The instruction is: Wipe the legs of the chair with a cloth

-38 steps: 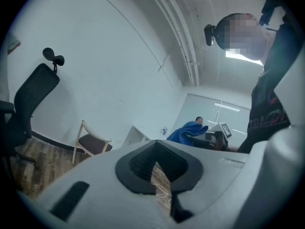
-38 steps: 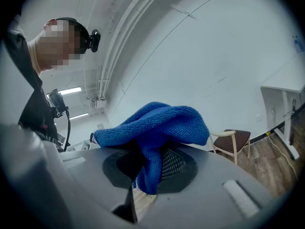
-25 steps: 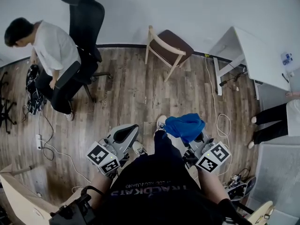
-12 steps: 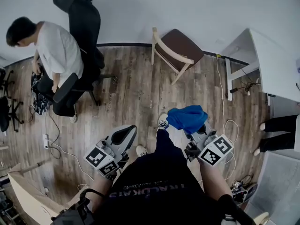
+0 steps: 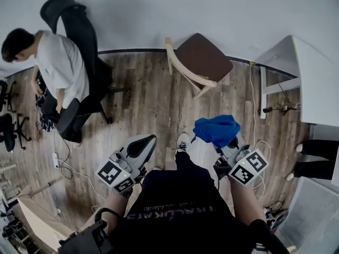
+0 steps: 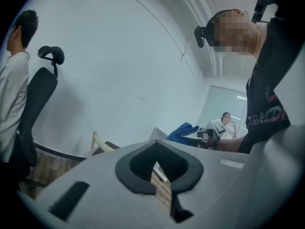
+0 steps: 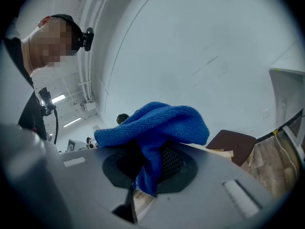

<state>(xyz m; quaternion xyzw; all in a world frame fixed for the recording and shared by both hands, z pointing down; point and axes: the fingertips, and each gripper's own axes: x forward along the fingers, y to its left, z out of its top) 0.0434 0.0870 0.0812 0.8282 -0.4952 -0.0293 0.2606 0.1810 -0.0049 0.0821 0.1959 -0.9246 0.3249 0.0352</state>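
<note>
We take this for an office or lab workroom — a plain white wall (image 5: pixel 185 9) with a dark baseboard, a wood-plank floor (image 5: pixel 143 105), a black swivel office chair (image 5: pixel 79 30) with a person (image 5: pixel 58 62) at it, and a white table (image 5: pixel 318 73) at the right. Loose cables (image 5: pixel 252 89) trail over the floor, a power strip (image 5: pixel 55 160) lies at the left — and a wooden chair (image 5: pixel 198 60) stands by the wall.

Cloth (image 5: pixel 216 129) was bright blue, looped weave. Chair (image 5: pixel 204 57) had a dark brown seat with a pale wood frame and legs. Floor (image 5: pixel 143 105) was brown wood-grain planks. Left tool (image 6: pixel 159 173) and right tool (image 7: pixel 143 185) were light grey with black pads, cubes black-and-white squares. Office chair (image 5: pixel 79 30) was black, wall (image 5: pixel 212 4) white.
</note>
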